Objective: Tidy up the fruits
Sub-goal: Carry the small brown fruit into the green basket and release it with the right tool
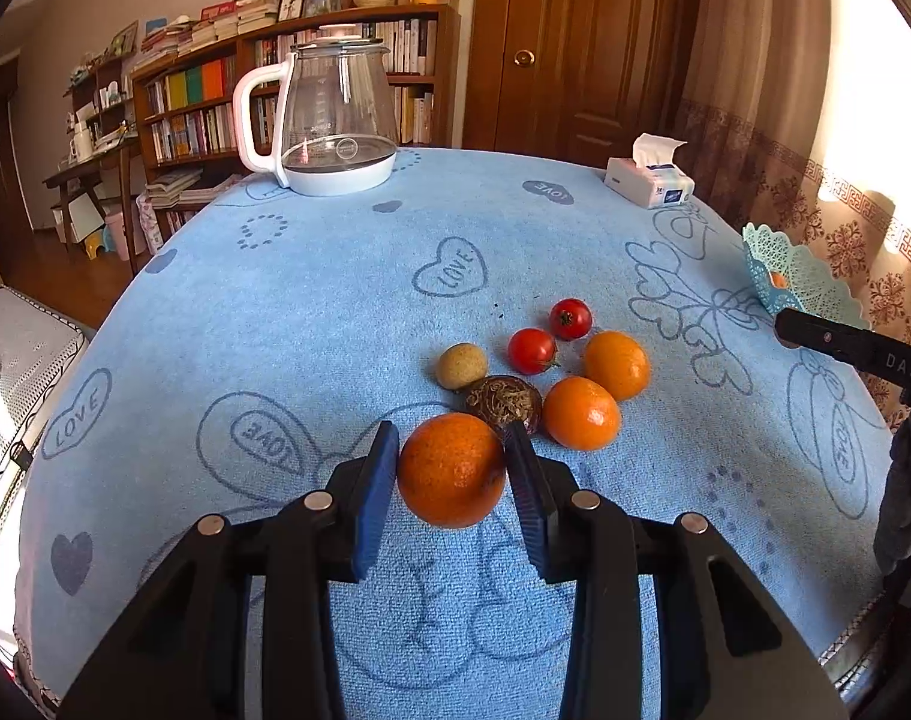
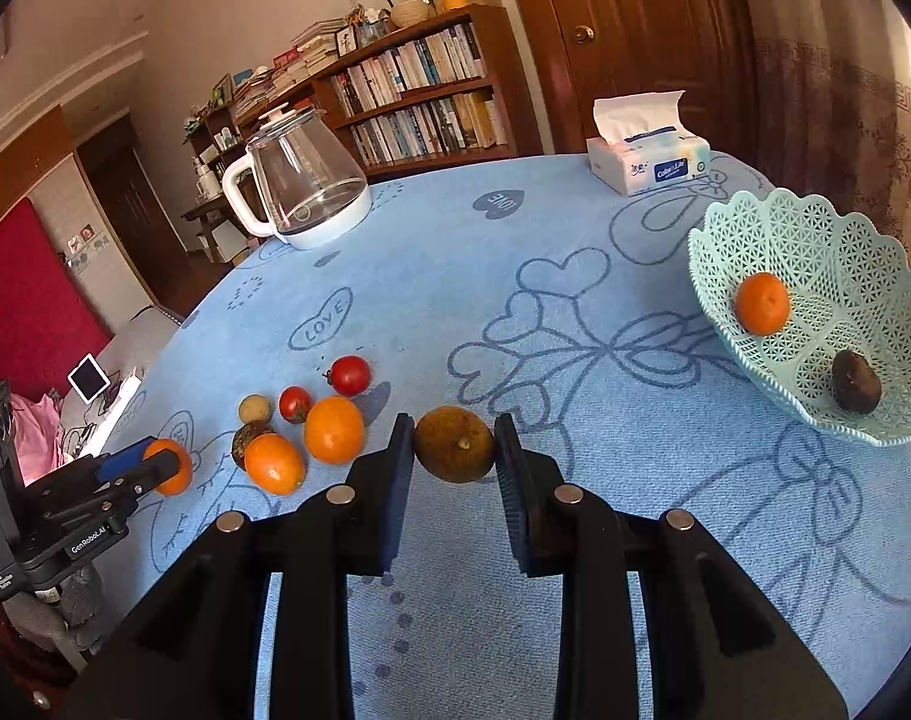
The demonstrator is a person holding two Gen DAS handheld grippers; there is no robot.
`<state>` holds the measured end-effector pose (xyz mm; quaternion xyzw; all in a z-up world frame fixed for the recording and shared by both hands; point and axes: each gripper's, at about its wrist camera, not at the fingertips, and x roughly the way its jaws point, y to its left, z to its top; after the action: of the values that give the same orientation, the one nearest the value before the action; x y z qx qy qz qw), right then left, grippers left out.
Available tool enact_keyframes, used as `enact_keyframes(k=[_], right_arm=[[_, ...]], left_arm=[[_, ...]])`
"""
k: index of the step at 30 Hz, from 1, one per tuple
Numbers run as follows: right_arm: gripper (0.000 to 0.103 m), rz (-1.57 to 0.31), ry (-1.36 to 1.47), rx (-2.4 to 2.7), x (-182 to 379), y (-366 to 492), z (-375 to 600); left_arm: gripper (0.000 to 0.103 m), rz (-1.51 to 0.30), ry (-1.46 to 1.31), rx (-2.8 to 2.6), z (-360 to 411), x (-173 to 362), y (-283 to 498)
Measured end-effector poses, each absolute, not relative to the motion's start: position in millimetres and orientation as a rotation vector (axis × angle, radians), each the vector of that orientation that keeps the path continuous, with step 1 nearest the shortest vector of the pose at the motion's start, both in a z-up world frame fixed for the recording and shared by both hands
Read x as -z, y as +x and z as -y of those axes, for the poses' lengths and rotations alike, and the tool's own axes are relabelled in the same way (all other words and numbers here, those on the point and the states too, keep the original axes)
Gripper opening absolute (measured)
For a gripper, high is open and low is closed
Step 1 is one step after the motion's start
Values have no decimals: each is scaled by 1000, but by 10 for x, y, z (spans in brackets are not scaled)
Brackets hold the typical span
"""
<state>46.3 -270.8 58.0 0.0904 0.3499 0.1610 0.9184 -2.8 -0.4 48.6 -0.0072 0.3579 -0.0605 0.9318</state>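
My left gripper (image 1: 452, 450) is shut on an orange (image 1: 452, 469), held just above the blue cloth; it also shows in the right wrist view (image 2: 170, 467). Beyond it lie two oranges (image 1: 581, 413) (image 1: 617, 365), two tomatoes (image 1: 532, 350) (image 1: 570, 318), a small tan fruit (image 1: 461, 365) and a dark rough fruit (image 1: 503, 401). My right gripper (image 2: 454, 441) is shut on a brown round fruit (image 2: 454, 444), above the cloth. The mint lattice basket (image 2: 827, 252) at the right holds an orange (image 2: 763, 303) and a dark fruit (image 2: 856, 389).
A glass kettle (image 1: 335, 120) with a white base stands at the far left of the table. A tissue pack (image 2: 647, 162) sits at the far edge. The round table (image 1: 335, 300) has a blue cloth. A bookshelf and a wooden door stand behind.
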Motion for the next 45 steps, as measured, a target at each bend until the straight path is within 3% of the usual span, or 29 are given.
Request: enact_keyframes(k=[12, 24, 27, 31, 35, 45], right_arm=[[28, -607, 269, -59, -705, 489, 3601], [30, -613, 336, 52, -535, 598, 3998], [48, -601, 343, 66, -547, 574, 4011], [53, -579, 361, 80, -581, 531, 4052], [70, -532, 397, 112, -643, 455, 4138], [89, -398, 491, 206, -826, 224, 4448]], left_arm=[[37, -737, 1, 139, 105, -488, -7], [37, -744, 3, 146, 143, -469, -3], [37, -744, 3, 147, 146, -467, -4], [37, -744, 4, 150, 157, -466, -6], [37, -743, 6, 155, 182, -471, -3], [37, -703, 45, 225, 518, -656, 80]])
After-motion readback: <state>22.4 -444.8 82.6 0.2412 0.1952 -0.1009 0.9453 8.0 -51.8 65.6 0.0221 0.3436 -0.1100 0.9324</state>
